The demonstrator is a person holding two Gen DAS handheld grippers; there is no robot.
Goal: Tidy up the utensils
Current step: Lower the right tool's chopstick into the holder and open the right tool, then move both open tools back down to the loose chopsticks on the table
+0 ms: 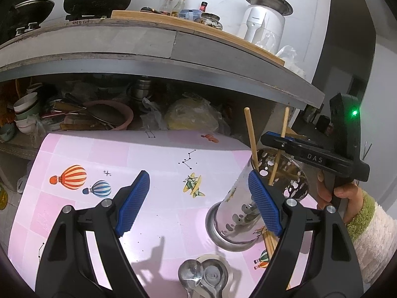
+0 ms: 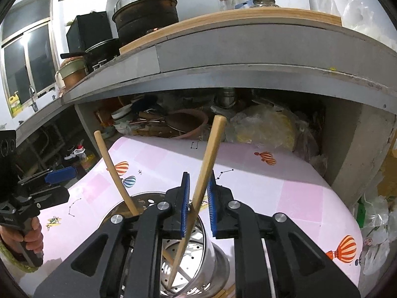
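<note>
A perforated steel utensil holder point(image 1: 230, 213) stands on the pink balloon-print mat point(image 1: 153, 159). Two wooden chopsticks lean in it. My right gripper point(image 2: 198, 173) hovers over the holder point(image 2: 218, 255), its blue pads a little apart around the right chopstick point(image 2: 211, 149), not pressing it; that stick's tip rests on the holder's floor. The other chopstick point(image 2: 111, 171) leans left. My left gripper point(image 1: 198, 176) is wide open and holds nothing, its right pad point(image 1: 265, 203) right beside the holder's wall. Metal spoons point(image 1: 198, 278) and loose chopsticks point(image 1: 270, 242) lie on the mat near me.
A grey counter ledge point(image 1: 173, 67) overhangs the mat's far side, with bowls, pans and bags crammed beneath it. Pots, bottles and a white appliance point(image 1: 263, 22) stand on top. A person's hand in a fluffy sleeve point(image 1: 367, 223) holds the right gripper.
</note>
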